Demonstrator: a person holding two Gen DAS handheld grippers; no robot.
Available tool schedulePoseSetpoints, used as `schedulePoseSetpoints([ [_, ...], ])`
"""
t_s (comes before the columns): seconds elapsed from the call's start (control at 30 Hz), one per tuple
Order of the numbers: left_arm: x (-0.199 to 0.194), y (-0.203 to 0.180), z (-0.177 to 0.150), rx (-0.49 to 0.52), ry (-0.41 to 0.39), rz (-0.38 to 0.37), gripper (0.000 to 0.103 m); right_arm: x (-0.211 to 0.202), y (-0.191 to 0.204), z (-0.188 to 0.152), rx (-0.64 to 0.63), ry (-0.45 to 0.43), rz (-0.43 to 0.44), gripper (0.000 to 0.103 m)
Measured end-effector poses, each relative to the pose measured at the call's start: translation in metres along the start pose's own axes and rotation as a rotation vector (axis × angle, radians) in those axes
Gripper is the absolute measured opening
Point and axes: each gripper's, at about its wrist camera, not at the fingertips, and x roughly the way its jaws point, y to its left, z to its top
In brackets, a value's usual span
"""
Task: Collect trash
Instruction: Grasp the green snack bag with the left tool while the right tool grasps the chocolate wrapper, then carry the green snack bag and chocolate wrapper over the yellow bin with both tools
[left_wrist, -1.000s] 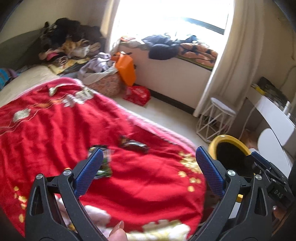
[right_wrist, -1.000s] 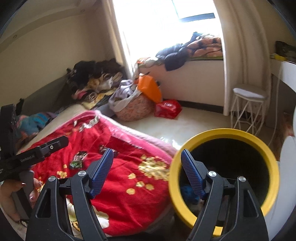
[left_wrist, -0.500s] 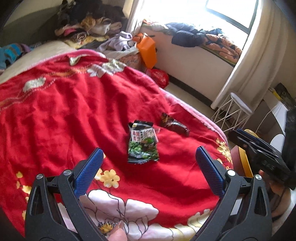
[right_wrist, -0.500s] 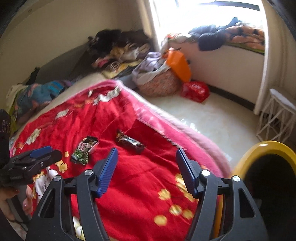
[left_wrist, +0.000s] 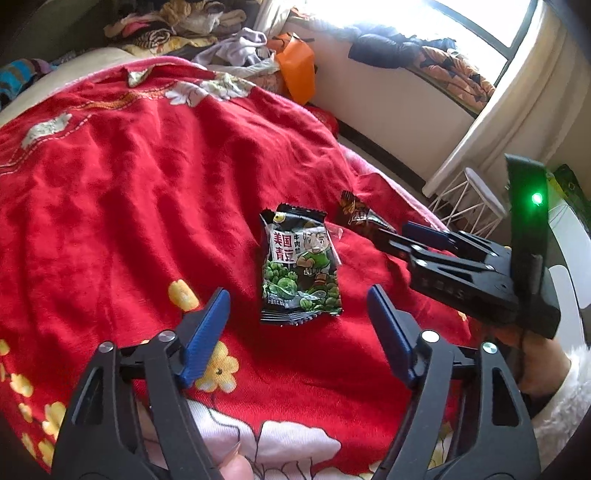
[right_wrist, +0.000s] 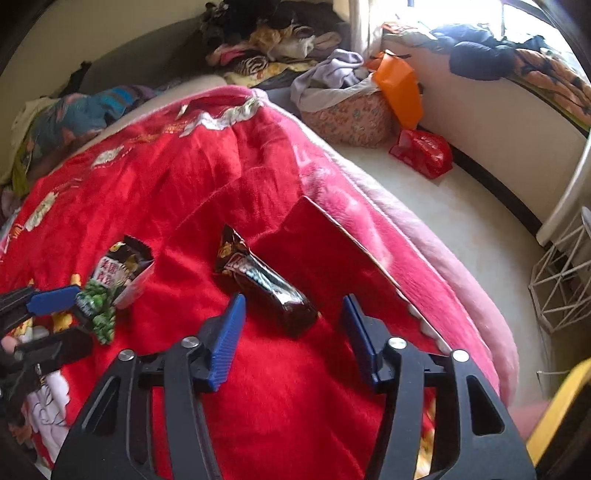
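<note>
A green and black snack packet lies flat on the red blanket. My left gripper is open, its fingertips on either side of the packet's near end, just above it. A dark brown wrapper lies to its right on the blanket. My right gripper is open, its fingertips flanking the wrapper's near end. The wrapper also shows in the left wrist view, partly behind the right gripper. The packet shows in the right wrist view, with the left gripper over it.
A yellow-rimmed black bin stands at the bed's right. On the floor are a red bag, an orange bag, a patterned basket of clothes and a white wire stool. Clothes pile at the bed's head.
Both grippers have moved forward and down over the bed. The left one has closed in on the green packet, the right one on the brown wrapper. Both stay open.
</note>
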Motion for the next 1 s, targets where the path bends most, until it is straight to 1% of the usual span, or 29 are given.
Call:
schedulePoseSetpoints([
  [0.03, 0.002, 0.0, 0.0, -0.002, 0.005, -0.002, 0.062, 0.004, 0.001, 0.001, -0.008, 0.011, 0.004, 0.035],
  [0.07, 0.004, -0.001, 0.0, -0.001, 0.009, -0.001, 0.062, 0.006, 0.002, 0.001, -0.012, 0.015, 0.007, 0.029],
  [0.17, 0.011, -0.001, 0.001, -0.003, 0.026, 0.011, 0.059, 0.004, 0.001, -0.002, 0.011, 0.003, 0.037, 0.022],
  [0.23, 0.014, -0.002, 0.0, -0.004, 0.029, 0.023, 0.054, -0.003, 0.0, -0.007, 0.04, -0.014, 0.054, 0.018],
  [0.3, 0.014, -0.003, 0.0, -0.004, 0.029, 0.03, 0.05, -0.012, -0.002, -0.012, 0.071, -0.037, 0.067, 0.018],
  [0.37, 0.014, -0.005, 0.0, 0.001, 0.028, 0.04, 0.039, -0.026, -0.005, -0.019, 0.105, -0.068, 0.08, 0.018],
  [0.4, 0.013, -0.006, 0.0, 0.0, 0.026, 0.044, 0.028, -0.032, -0.006, -0.022, 0.119, -0.081, 0.084, 0.018],
  [0.43, 0.012, -0.006, -0.001, -0.003, 0.026, 0.042, 0.02, -0.04, -0.007, -0.025, 0.135, -0.096, 0.088, 0.018],
  [0.53, 0.008, -0.007, 0.001, -0.008, 0.016, 0.035, 0.012, -0.06, -0.011, -0.035, 0.176, -0.133, 0.104, 0.018],
  [0.7, -0.005, -0.019, 0.003, 0.007, -0.014, -0.006, 0.009, -0.086, -0.015, -0.054, 0.232, -0.175, 0.102, 0.018],
  [0.8, -0.011, -0.031, 0.004, 0.031, -0.028, -0.023, 0.009, -0.101, -0.019, -0.064, 0.262, -0.199, 0.083, 0.018],
  [1.0, -0.019, -0.061, 0.006, 0.085, -0.043, -0.066, 0.009, -0.136, -0.041, -0.08, 0.334, -0.26, 0.035, 0.018],
])
